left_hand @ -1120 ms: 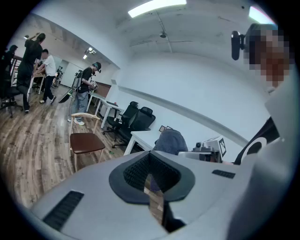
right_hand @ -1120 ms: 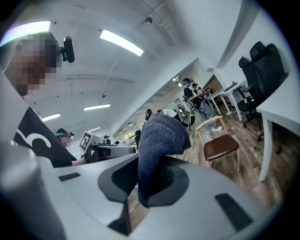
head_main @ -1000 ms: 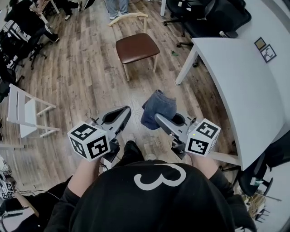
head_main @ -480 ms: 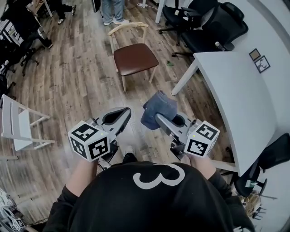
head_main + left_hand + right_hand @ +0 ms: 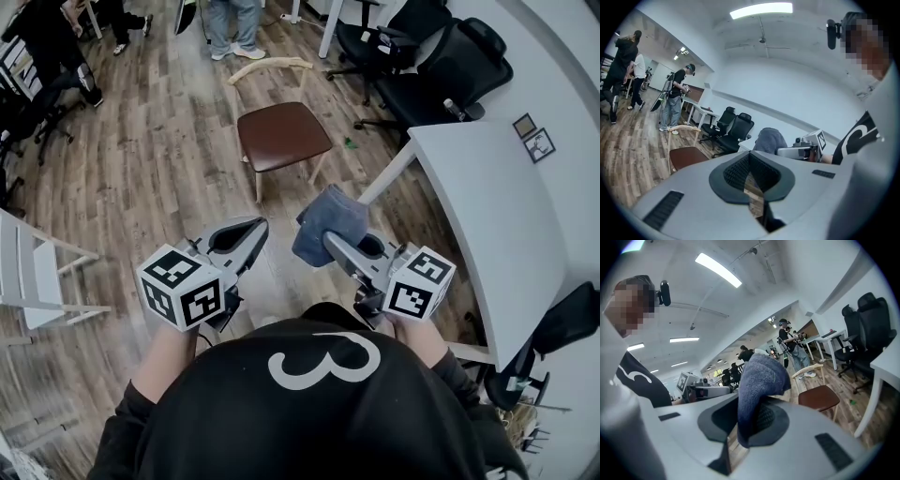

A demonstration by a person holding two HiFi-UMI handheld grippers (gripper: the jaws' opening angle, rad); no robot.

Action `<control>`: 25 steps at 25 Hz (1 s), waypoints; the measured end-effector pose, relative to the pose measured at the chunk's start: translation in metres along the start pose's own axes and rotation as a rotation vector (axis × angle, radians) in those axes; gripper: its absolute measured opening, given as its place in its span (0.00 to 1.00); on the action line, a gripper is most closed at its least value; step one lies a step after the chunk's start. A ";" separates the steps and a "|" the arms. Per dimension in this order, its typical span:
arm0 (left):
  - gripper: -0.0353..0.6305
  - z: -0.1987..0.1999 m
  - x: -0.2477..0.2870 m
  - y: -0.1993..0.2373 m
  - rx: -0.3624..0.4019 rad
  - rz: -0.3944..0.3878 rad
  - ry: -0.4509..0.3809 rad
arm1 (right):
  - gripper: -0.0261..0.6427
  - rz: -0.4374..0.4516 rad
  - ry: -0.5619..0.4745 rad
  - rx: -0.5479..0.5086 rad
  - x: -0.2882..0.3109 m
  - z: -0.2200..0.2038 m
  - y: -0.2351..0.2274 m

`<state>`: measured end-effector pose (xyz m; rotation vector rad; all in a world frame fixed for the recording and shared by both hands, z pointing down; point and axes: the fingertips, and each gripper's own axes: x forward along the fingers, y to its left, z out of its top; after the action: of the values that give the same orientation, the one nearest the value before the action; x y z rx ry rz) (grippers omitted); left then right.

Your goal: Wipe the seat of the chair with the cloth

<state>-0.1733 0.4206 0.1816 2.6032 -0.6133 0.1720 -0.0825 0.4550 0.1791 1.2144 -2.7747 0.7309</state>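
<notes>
A chair with a brown seat [image 5: 283, 136] and a pale wooden frame stands on the wood floor ahead of me; it also shows in the left gripper view [image 5: 686, 157] and the right gripper view [image 5: 819, 398]. My right gripper [image 5: 328, 239] is shut on a blue-grey cloth [image 5: 323, 223], which bulges up out of its jaws [image 5: 757, 380]. The cloth hangs in the air well short of the chair. My left gripper [image 5: 255, 225] is level with it on the left, shut with nothing in it [image 5: 750, 157]. The cloth [image 5: 769, 140] is visible from there too.
A white table [image 5: 487, 216] runs along the right, one leg near the chair. Black office chairs [image 5: 422, 56] stand behind it. A white folding chair [image 5: 28, 281] is at the left edge. People [image 5: 230, 19] stand beyond the chair.
The brown chair has come lower and nearer in the head view as I move toward it. Both grippers keep their pose, the right one still holding the cloth.
</notes>
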 end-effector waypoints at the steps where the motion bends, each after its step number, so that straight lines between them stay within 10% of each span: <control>1: 0.07 0.003 0.001 0.003 0.000 -0.001 -0.003 | 0.11 -0.002 0.000 0.004 0.003 0.002 -0.003; 10: 0.07 0.023 0.048 0.051 -0.032 0.030 0.019 | 0.11 0.023 0.008 0.049 0.037 0.021 -0.072; 25: 0.07 0.073 0.248 0.221 -0.184 0.228 0.093 | 0.11 0.077 0.154 0.197 0.125 0.071 -0.327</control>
<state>-0.0500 0.1137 0.2611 2.3310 -0.8494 0.2926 0.0711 0.1474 0.2753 1.0310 -2.6873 1.0783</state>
